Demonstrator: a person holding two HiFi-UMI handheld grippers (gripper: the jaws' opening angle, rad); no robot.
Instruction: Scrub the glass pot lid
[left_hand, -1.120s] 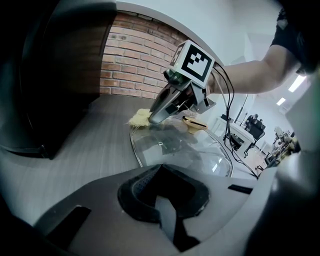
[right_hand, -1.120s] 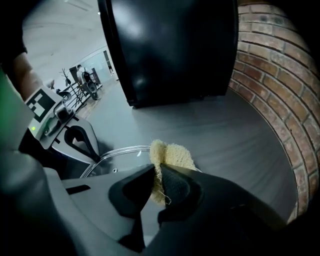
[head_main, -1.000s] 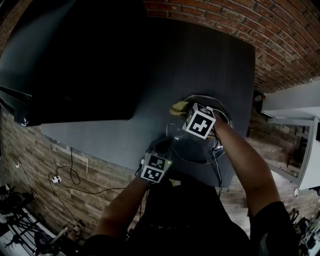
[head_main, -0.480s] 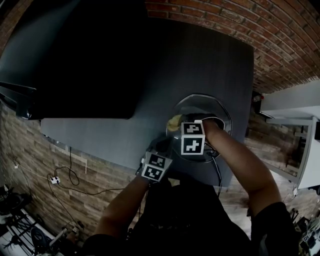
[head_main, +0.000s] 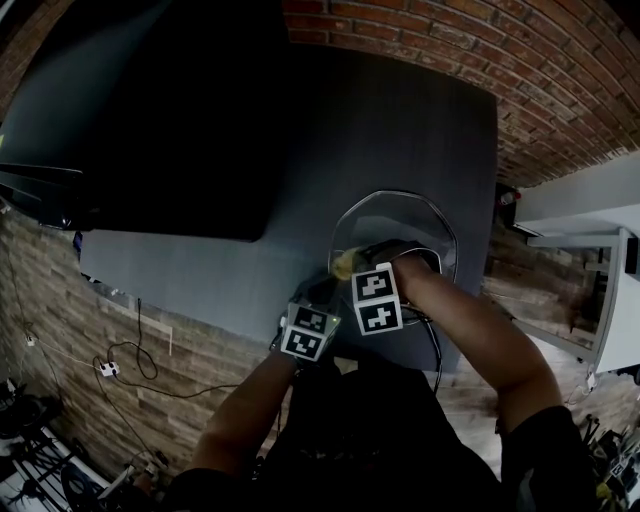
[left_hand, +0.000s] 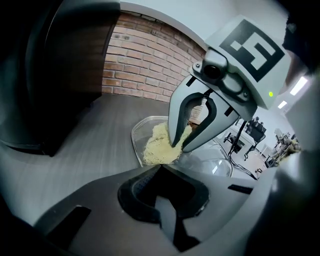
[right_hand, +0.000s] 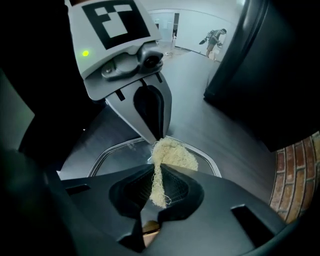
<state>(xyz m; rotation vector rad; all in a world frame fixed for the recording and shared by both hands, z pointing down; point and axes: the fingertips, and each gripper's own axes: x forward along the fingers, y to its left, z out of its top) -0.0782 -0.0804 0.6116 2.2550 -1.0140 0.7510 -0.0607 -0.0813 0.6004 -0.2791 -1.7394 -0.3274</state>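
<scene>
Fingers, right gripper (right_hand: 157, 189): closed on a yellow pad (right_hand: 172, 154), pressed to the lid (head_main: 398, 222).
Fingers, left gripper (left_hand: 161, 192): pinched on the near rim, just beside the pad.
Lid: flat on the table (head_main: 400, 120); most glass lay beyond the pad, away from the person.

dim, underexposed | fisheye edge warping | dark foreground | bright background

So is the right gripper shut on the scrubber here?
Shut on it: the right gripper pinches the pale scrubber between its jaws, against the glass lid.
</scene>
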